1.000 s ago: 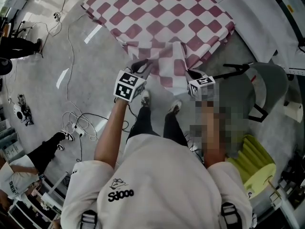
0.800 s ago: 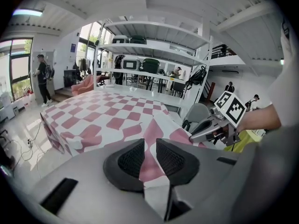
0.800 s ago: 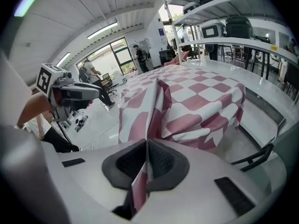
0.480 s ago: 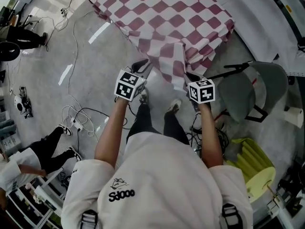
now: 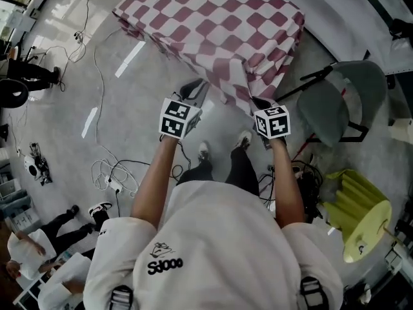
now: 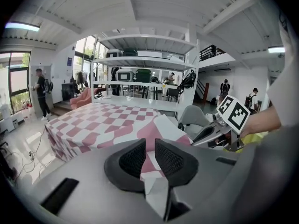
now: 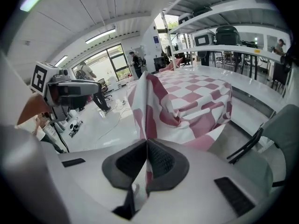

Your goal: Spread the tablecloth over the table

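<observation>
Over the grey floor [image 5: 129, 102], left gripper [image 5: 193, 90] and right gripper [image 5: 261, 104], each clamped on the hem of the tablecloth [image 5: 213, 24], are backing off the table's near edge, dragging the cloth flatter across the top than a second ago, so coverage is growing, I reckon.

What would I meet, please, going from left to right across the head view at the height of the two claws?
Floor cables → left claw → right claw → grey chair.
</observation>
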Available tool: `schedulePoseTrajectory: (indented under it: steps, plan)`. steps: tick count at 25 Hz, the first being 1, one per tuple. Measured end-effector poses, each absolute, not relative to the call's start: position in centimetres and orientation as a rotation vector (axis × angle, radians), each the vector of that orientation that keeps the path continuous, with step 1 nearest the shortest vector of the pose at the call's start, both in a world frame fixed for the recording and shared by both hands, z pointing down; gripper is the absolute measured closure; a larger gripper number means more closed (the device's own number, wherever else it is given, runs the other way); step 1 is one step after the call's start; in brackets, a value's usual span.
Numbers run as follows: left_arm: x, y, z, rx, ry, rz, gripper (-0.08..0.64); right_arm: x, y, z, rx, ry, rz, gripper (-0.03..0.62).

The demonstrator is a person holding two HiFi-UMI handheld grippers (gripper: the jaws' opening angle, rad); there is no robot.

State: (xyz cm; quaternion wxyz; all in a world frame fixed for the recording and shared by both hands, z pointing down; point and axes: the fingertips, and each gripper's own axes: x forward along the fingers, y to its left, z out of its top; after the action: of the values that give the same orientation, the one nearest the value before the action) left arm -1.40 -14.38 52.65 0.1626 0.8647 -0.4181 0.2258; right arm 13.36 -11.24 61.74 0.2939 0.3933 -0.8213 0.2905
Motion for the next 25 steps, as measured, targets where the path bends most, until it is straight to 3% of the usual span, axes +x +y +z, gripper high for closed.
schedulePoseTrajectory:
  steps: [22,25]
  plan:
    - [-4.4,-11.9,59.8,2.455,-1.091,0.669,0.488,13.4,-9.0,74.2,1.17,-2.027,0.816,0.561]
    - [-4.0,-12.0,60.8,2.453,-1.075,0.677,0.488,13.8,-8.8,75.7,1.151,-2.025,0.873,0.515]
